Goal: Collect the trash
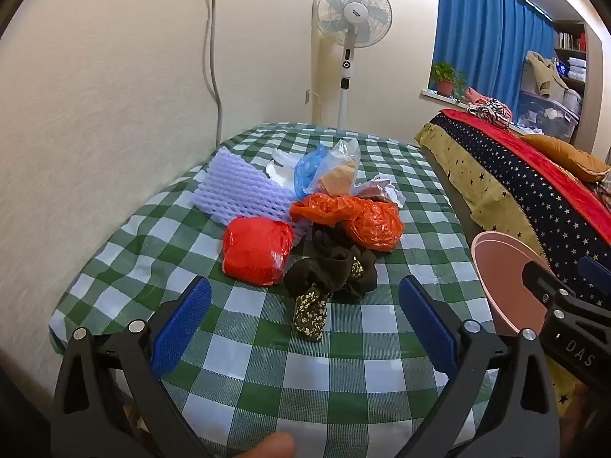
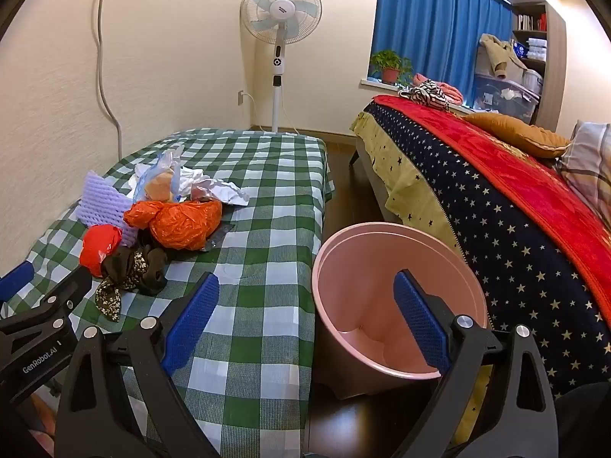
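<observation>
Right wrist fisheye view showed "GenRobot.AI" printed on the left gripper point(image 2: 23, 278) at 9 o'clock, while the left wrist view caught the letters "DAS" on the right gripper point(image 1: 565, 278) at 3 o'clock; both grippers stood wide apart with nothing between their blue pads. A pink bin point(image 2: 332, 252) sat on the floor between the green-checked table point(image 2: 267, 206) and the star-patterned bed point(image 2: 496, 229), and it looked empty. At 12 o'clock ahead of the left gripper lay the trash pile point(image 1: 305, 206): orange bag point(image 1: 366, 221), red bag point(image 1: 252, 248), purple foam netting point(image 1: 236, 191), clear bags and crumpled paper, beside a dark floral cloth point(image 1: 328, 274).
</observation>
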A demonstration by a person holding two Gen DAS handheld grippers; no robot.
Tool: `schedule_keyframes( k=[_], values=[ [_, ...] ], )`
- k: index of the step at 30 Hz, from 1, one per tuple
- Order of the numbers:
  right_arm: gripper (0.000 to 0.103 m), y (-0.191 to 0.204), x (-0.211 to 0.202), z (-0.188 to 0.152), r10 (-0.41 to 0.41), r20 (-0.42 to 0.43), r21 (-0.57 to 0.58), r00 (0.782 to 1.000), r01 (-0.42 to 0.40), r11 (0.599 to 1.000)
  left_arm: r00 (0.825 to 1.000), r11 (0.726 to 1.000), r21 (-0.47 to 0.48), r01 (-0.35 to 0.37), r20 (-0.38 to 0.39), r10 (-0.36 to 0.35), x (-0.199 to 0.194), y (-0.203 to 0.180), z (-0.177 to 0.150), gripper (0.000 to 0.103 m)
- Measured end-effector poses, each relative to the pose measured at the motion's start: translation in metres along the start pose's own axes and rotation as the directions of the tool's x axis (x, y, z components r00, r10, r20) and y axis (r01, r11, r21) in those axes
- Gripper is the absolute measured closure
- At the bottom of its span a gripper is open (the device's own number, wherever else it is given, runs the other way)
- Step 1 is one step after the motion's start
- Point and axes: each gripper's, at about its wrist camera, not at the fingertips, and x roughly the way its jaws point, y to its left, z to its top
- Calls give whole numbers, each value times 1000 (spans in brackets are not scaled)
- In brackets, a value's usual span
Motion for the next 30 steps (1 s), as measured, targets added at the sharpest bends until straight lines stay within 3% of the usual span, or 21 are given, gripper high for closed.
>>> schedule_keyframes(
  k=[30],
  values=[
    [12, 0, -1, 1, 1, 3, 3, 1000, -1, 1000, 1000, 1000, -27, 1, -5, -1, 1, 5, -2, 8]
  ],
)
